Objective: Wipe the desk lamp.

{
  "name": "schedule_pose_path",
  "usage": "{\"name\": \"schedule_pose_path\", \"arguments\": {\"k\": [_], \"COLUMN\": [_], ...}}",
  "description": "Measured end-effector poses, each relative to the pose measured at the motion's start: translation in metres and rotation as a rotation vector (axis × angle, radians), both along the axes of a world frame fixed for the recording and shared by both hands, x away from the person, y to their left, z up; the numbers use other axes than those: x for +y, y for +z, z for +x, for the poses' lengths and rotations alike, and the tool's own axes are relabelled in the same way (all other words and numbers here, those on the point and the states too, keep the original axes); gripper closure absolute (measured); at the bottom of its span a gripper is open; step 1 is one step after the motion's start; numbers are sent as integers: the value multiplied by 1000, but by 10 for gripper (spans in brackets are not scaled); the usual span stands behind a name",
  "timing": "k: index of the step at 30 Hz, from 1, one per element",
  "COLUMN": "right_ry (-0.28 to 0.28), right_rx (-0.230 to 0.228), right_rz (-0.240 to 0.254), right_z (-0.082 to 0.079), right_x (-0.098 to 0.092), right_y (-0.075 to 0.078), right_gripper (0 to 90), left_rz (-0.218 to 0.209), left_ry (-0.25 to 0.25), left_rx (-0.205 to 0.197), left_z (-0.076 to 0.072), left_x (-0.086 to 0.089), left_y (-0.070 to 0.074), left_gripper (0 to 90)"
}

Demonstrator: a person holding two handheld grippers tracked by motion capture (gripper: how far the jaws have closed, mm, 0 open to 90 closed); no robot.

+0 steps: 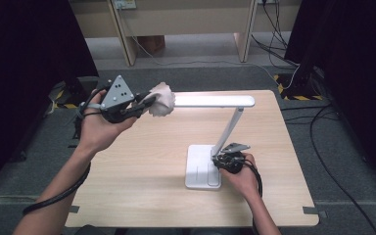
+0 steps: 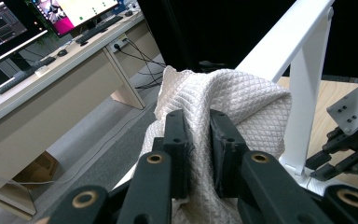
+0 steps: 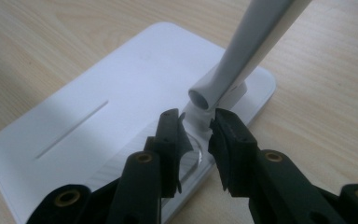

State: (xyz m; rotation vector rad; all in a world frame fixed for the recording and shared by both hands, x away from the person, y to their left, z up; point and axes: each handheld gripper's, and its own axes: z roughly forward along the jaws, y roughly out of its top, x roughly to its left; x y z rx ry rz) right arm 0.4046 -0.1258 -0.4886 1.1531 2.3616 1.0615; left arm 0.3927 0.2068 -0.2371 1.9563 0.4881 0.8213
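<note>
A white desk lamp stands on the wooden table (image 1: pixel 142 171), with a flat base (image 1: pixel 198 169), a slanted arm (image 1: pixel 230 127) and a long head (image 1: pixel 215 100). My left gripper (image 1: pixel 144 104) is shut on a white quilted cloth (image 1: pixel 160 99), which rests against the left end of the lamp head. In the left gripper view the cloth (image 2: pixel 228 102) bulges between and beyond the jaws of the left gripper (image 2: pixel 198 140), beside the head (image 2: pixel 284 42). My right gripper (image 1: pixel 223 159) is low at the foot of the arm. Its jaws (image 3: pixel 197 123) stand apart on either side of the hinge, over the base (image 3: pixel 98 126), below the arm (image 3: pixel 256 37).
Desk legs and cables stand on the grey floor beyond the table's far edge (image 1: pixel 176 49). Dark screens flank both sides. A long desk with monitors and keyboards (image 2: pixel 51 51) runs behind. Bare wood lies left of the lamp base.
</note>
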Motion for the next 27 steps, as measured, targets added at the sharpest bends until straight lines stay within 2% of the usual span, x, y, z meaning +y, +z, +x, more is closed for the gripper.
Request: {"name": "schedule_pose_path", "arguments": {"k": [6, 12, 18, 27], "right_ry": [2, 8, 4, 6], "right_rx": [7, 27, 38, 49], "right_rz": [-5, 11, 25, 12], "right_z": [1, 3, 3, 5], "right_x": [2, 1, 1, 2], "right_y": [-2, -2, -3, -1], "right_gripper": [747, 781, 799, 800], "left_rz": [4, 1, 5, 17], "left_ry": [-9, -13, -25, -47], "left_rx": [0, 10, 17, 25], "left_z": [0, 3, 5, 6], "left_x": [-5, -10, -19, -38], "left_y": [0, 1, 2, 2], "left_gripper": [786, 786, 787, 787]}}
